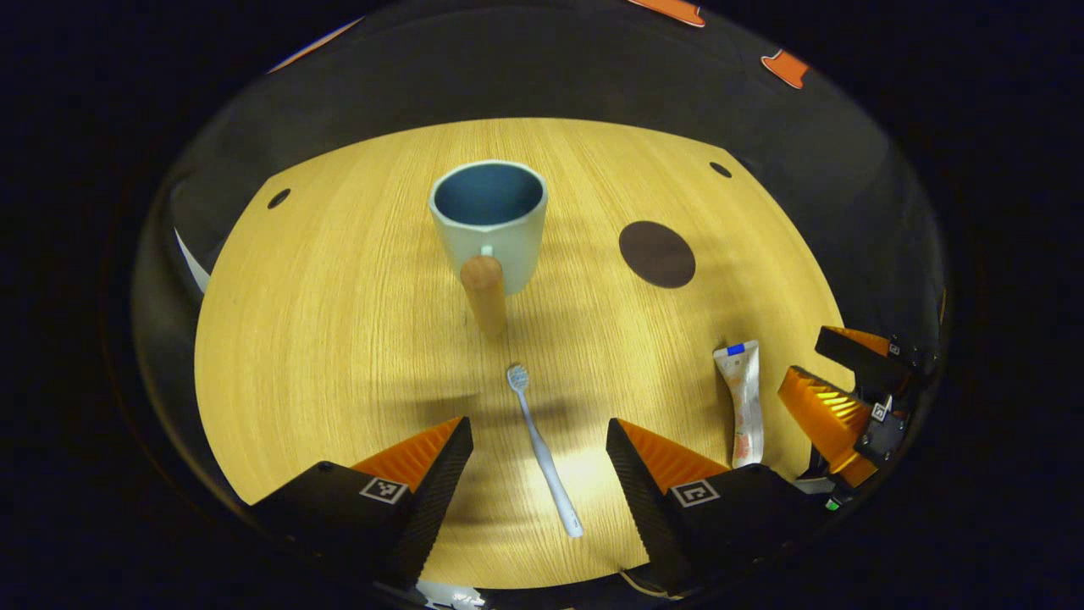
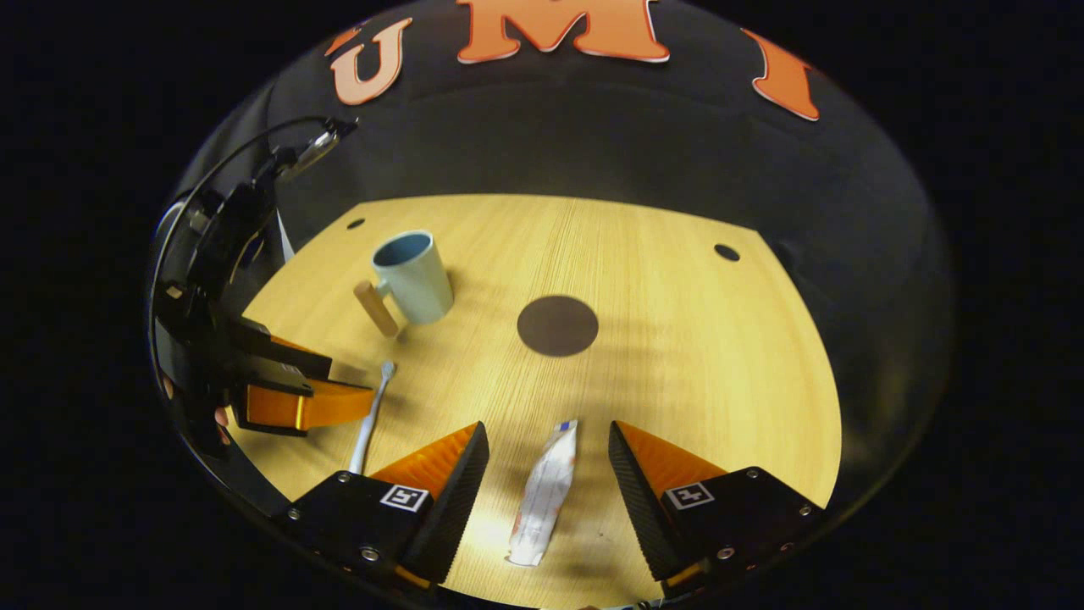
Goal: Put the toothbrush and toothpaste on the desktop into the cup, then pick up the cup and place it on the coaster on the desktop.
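Observation:
A pale cup (image 1: pixel 491 222) with a blue inside and a wooden handle stands upright at the desk's far middle; in the right gripper view the cup (image 2: pixel 413 276) sits far left. A white toothbrush (image 1: pixel 542 449) lies flat between the fingers of my open left gripper (image 1: pixel 539 434), untouched. The toothpaste tube (image 2: pixel 544 495) lies flat between the fingers of my open right gripper (image 2: pixel 547 440), also untouched. A dark round coaster (image 2: pixel 557 325) lies right of the cup. In the left gripper view the toothpaste tube (image 1: pixel 743 403) and right gripper (image 1: pixel 834 385) are at the right.
The wooden desk (image 1: pixel 339 339) has small dark holes near its far corners (image 1: pixel 279 198). In the right gripper view the left gripper (image 2: pixel 288 385) hovers over the desk's left side beside the toothbrush (image 2: pixel 373 415). The black booth wall rises behind the desk.

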Demonstrator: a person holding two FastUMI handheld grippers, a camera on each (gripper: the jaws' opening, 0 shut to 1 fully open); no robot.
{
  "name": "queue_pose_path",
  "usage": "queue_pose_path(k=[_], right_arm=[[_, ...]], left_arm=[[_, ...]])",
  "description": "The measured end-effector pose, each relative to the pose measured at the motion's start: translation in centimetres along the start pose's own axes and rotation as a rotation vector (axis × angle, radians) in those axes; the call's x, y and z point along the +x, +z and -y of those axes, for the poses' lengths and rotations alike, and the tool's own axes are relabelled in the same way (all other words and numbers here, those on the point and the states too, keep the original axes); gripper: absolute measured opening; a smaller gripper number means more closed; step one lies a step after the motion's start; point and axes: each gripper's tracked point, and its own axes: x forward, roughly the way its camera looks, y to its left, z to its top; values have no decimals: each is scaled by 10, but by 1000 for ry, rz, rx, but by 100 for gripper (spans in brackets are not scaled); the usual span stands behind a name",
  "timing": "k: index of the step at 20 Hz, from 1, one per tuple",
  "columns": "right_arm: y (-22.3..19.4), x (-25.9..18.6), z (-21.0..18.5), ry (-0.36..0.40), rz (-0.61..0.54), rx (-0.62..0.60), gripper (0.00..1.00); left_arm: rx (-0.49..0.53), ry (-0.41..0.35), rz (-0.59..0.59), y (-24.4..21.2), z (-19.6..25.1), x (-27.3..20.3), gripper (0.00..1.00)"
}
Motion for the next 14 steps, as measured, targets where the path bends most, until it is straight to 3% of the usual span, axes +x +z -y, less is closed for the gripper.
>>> queue_pose_path(k=[9,14], right_arm=[[-27,33,8,-3,-165,17,71],[-43,52,3,15,-211,43,55]], left_arm=[[-114,51,-220,-27,-12,21,92],[-70,103,-236,-28,-9,27,84]])
